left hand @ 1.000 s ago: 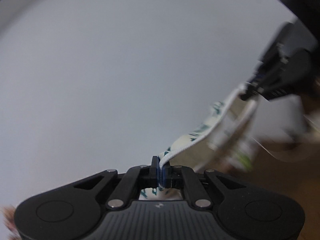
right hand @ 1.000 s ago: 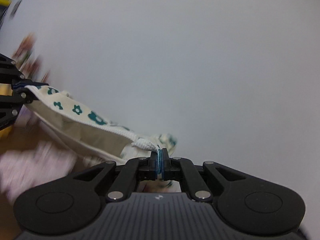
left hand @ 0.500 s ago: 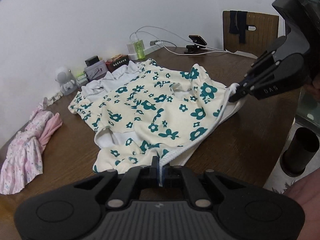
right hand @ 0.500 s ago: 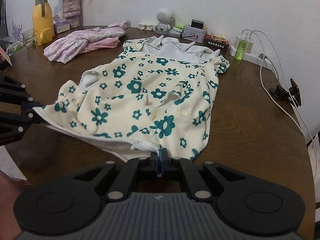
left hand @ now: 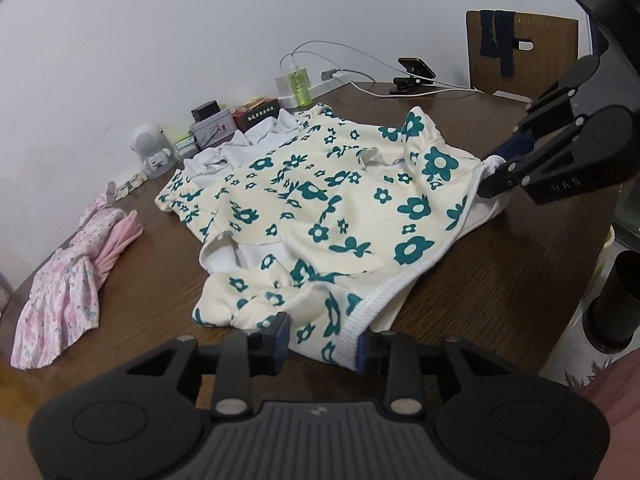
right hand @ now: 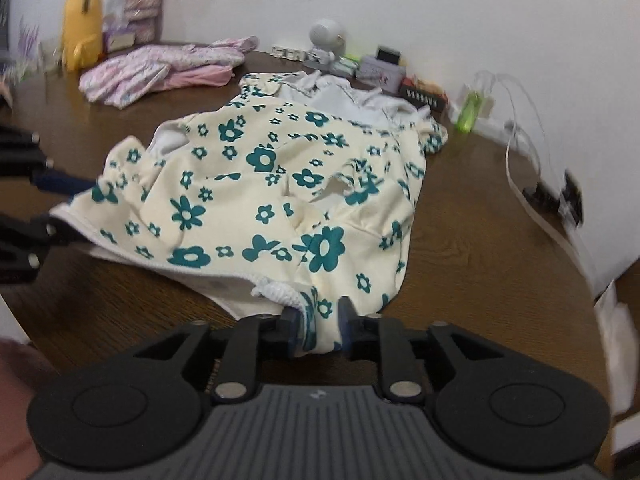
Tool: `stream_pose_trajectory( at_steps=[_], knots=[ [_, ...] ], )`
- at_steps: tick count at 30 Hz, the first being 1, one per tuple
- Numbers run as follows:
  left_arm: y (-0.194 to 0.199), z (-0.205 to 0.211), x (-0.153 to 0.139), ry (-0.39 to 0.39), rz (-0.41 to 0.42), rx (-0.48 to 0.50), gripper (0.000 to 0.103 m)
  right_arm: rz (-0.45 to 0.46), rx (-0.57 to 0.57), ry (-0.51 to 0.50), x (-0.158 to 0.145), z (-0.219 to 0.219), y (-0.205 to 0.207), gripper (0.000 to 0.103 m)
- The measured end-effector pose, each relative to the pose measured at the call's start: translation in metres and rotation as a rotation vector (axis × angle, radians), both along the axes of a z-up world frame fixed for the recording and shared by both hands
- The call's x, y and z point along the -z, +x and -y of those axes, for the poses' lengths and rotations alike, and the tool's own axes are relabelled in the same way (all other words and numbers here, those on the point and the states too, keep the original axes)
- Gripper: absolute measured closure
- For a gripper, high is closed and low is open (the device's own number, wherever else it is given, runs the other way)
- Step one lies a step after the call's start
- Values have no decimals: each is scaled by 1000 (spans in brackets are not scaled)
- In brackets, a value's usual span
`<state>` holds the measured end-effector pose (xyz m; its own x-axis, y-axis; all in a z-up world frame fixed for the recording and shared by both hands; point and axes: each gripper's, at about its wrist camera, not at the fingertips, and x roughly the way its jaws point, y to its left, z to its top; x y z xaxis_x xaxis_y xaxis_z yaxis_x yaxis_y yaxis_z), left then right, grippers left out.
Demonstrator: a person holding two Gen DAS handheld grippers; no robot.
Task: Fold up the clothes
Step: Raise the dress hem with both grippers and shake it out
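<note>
You are at the release step: the dress (left hand: 320, 200) lies spread on the table (left hand: 500, 272), collar toward the wall, hem nearest you. The left gripper (left hand: 322, 338) has just been opening; its jaws stand apart with the hem's left corner lying loose between them, the pads not pressing it. The right gripper (right hand: 316, 320) has likewise just been opening, jaws apart, the hem's right corner slack between its fingers. Draw each gripper straight back from the dress, low and level, so that no pad drags the ribbed edge and pulls the hem off line. Check that the cloth has dropped clear of both fingers before you lift. The dress is not yet flat: a raised fold runs across its middle and the white lining shows at its left side, so smooth these before any fold, in my judgement. Keep away from the pink garment (left hand: 68, 280) left of the dress and the cable (right hand: 520, 168) on its right; either could snag.
</note>
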<state>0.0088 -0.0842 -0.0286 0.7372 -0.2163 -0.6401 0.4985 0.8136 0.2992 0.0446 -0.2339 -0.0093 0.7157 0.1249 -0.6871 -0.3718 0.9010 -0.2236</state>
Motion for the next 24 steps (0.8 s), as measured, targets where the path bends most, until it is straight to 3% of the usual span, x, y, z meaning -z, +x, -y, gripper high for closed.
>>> stream_pose_trajectory(
  at_steps=[3, 5, 6, 7, 8, 12, 13, 17, 18, 20, 22, 24],
  knots=[
    [2, 1, -1, -3, 2, -4, 72, 39, -56, -119, 3, -15, -4, 58],
    [2, 3, -2, -2, 4, -6, 72, 60, -93, -199, 6, -24, -7, 59],
    [1, 3, -2, -2, 4, -7, 72, 46, -96, -205, 6, -26, -4, 66],
    [1, 2, -2, -3, 3, -9, 72, 17, -88, -192, 6, -25, -1, 90],
    [0, 2, -2, -6, 1, -14, 72, -23, -72, -157, 5, -22, 4, 97],
    [0, -1, -2, -21, -1, -27, 70, -115, 8, 1, -2, 1, 16, 96],
    [1, -1, -3, -25, -1, -29, 70, -128, 28, 35, -2, 6, 17, 92],
    [1, -3, -3, -39, -5, -38, 71, -130, 59, 51, 3, 11, 13, 82],
    [1, -4, -3, -44, -8, -42, 77, -128, 63, 62, 3, 12, 12, 82],
    [3, -7, -3, -57, -20, -39, 96, -131, 64, 92, 4, 14, 10, 95],
    [6, -8, -11, -62, -26, -14, 101, -142, 63, 122, 2, 15, 11, 98],
    [18, -6, -32, -37, 26, -1, 101, -135, 74, 152, -10, 17, 20, 99]
  ],
)
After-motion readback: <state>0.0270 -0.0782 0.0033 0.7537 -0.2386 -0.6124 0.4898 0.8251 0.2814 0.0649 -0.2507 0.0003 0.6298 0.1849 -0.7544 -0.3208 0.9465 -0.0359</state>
